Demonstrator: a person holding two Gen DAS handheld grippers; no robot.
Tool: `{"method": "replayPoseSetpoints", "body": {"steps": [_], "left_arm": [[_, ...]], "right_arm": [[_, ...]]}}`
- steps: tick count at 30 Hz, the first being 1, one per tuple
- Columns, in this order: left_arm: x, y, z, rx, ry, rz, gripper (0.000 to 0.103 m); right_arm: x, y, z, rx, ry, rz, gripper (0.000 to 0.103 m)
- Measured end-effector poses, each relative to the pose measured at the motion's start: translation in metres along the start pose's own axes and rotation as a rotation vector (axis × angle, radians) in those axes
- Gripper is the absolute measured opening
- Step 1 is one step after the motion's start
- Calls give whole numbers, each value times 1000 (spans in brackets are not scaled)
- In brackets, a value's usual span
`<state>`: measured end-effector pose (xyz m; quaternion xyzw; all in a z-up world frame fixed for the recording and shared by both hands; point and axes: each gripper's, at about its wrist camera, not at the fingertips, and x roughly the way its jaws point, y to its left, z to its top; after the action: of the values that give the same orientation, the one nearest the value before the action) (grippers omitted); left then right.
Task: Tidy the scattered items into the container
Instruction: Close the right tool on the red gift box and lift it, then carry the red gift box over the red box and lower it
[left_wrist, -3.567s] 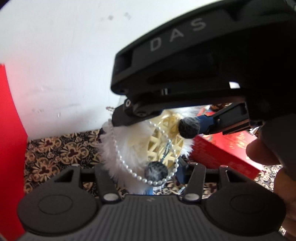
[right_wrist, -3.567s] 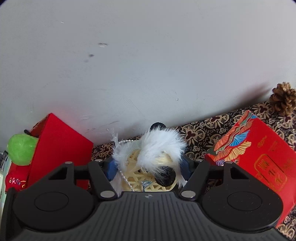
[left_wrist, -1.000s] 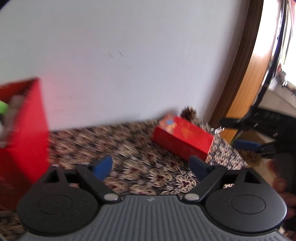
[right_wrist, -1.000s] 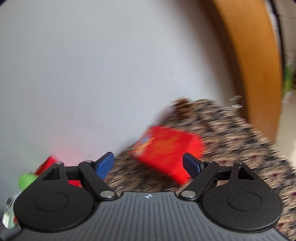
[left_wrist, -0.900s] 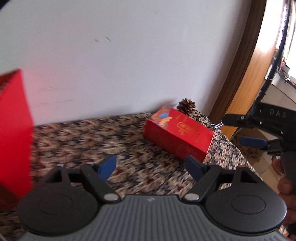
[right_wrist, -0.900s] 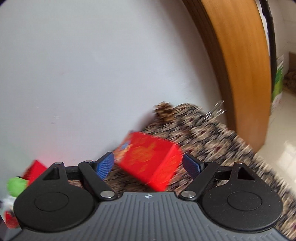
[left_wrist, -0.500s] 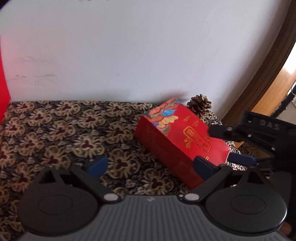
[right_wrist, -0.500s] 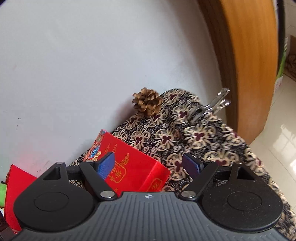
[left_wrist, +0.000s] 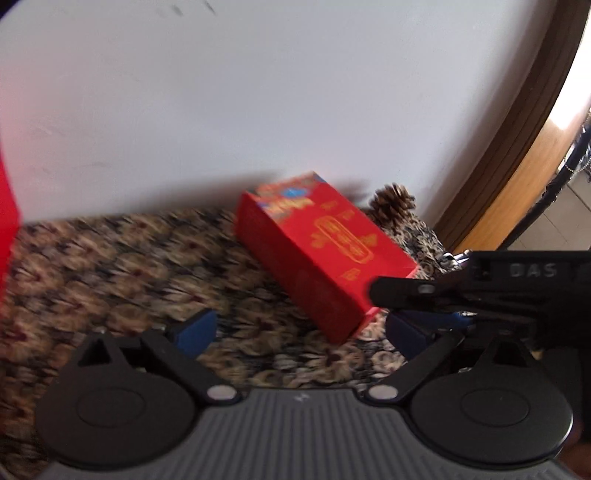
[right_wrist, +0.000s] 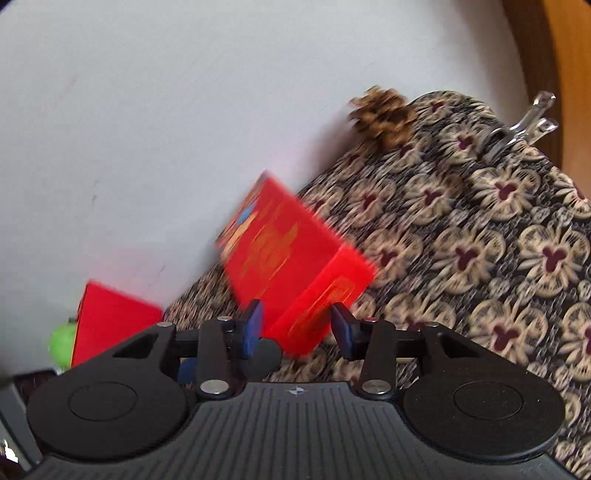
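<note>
While both tools point down at the patterned desk (right_wrist: 480, 258), the scene reads so:

Left hand-held gripper (left_wrist: 299, 330): jaws spread wide and closing a little, nothing between the blue pads (left_wrist: 195, 328); bare cloth lies under them.
Right hand-held gripper (right_wrist: 297, 328): jaws closing around the near corner of the red gift box (right_wrist: 291, 266); too blurred to tell whether the pads press on it.
Red gift box: lies flat on the desk, long side running away toward the wall, just ahead and to the right of the left pads.
Container: an open red box (right_wrist: 110, 317) well to the left by the wall, with something green (right_wrist: 62, 343) at its edge.
Pine cone (left_wrist: 393, 201): behind the gift box, against the wall.
Metal clip (right_wrist: 524, 123): on the desk's far right edge.
</note>
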<state>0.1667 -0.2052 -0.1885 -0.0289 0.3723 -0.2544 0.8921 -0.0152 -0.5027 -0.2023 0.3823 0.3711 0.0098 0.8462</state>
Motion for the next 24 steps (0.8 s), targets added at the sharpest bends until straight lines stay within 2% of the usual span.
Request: {"method": "replayPoseSetpoints", "body": {"steps": [2,3,4,6,9,14,16,19,22,24], "left_arm": [[-13,-2,2,49,-53,53,101],[-19,-3,3,74,-79,78,101],[-21,-5,5,90,-91,83,101],[-17,-10,9,105,-88,64,101],[2,-20,9,119,-82,71,101],[16,-45,-1,187,-68,28,100],[18,-47,-4,198,-67,23,101],[18,-36,-11,196,-47,-60,101],[21,-32,-13,220,-57,-28,92],[20,-26,-13,221,-44,-51,89]], "right_arm": [[-13,5,-2,-18,-41,7,46],[-20,6,0,-18,-67,13,52],[-25,7,3,-17,-90,17,65],[-31,13,9,-26,-140,-9,72],[-18,21,22,-61,-171,-87,72],[25,11,40,-52,-108,-145,70],[36,7,43,-44,-71,-139,68],[42,0,43,-31,-23,-100,68],[40,4,37,-55,28,-64,67],[37,10,31,-73,31,-77,67]]}}
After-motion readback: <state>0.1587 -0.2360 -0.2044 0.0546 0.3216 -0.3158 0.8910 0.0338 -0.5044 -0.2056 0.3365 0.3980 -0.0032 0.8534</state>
